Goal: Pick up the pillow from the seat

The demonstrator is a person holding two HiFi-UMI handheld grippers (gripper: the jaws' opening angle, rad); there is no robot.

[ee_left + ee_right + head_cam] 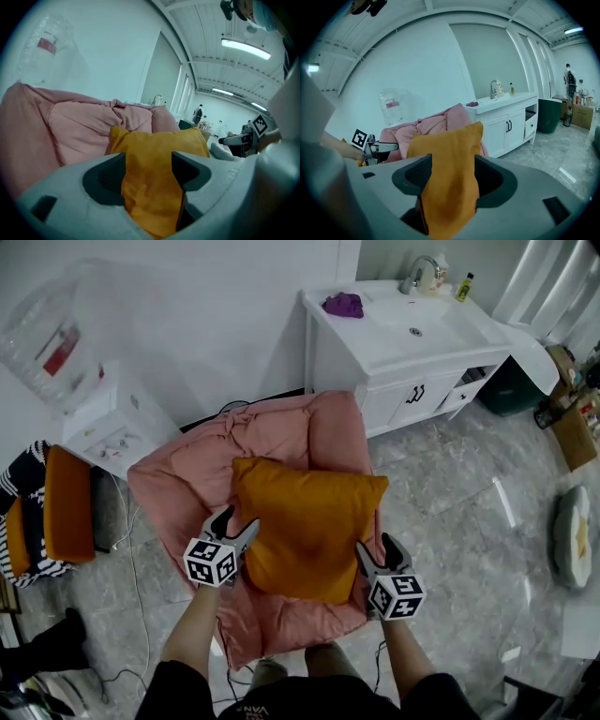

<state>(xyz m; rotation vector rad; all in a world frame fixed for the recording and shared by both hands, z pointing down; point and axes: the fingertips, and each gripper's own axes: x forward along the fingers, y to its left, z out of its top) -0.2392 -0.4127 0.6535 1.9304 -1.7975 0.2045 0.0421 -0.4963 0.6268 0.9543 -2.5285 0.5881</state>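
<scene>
An orange pillow [307, 526] is held over the pink padded seat [197, 470]. My left gripper [234, 536] is shut on the pillow's left edge, and my right gripper [373, 557] is shut on its right edge. In the left gripper view the orange pillow [152, 187] fills the gap between the jaws, with the pink seat [70, 126] behind it. The right gripper view shows the same pillow [449, 183] pinched between the jaws, its corner standing up in front of the seat [433, 124].
A white sink cabinet [403, 343] stands behind the seat at the right. A water dispenser [103, 432] with a clear bottle [52, 338] is at the left, next to an orange and striped chair [42, 517]. Cables run on the marble floor [478, 549].
</scene>
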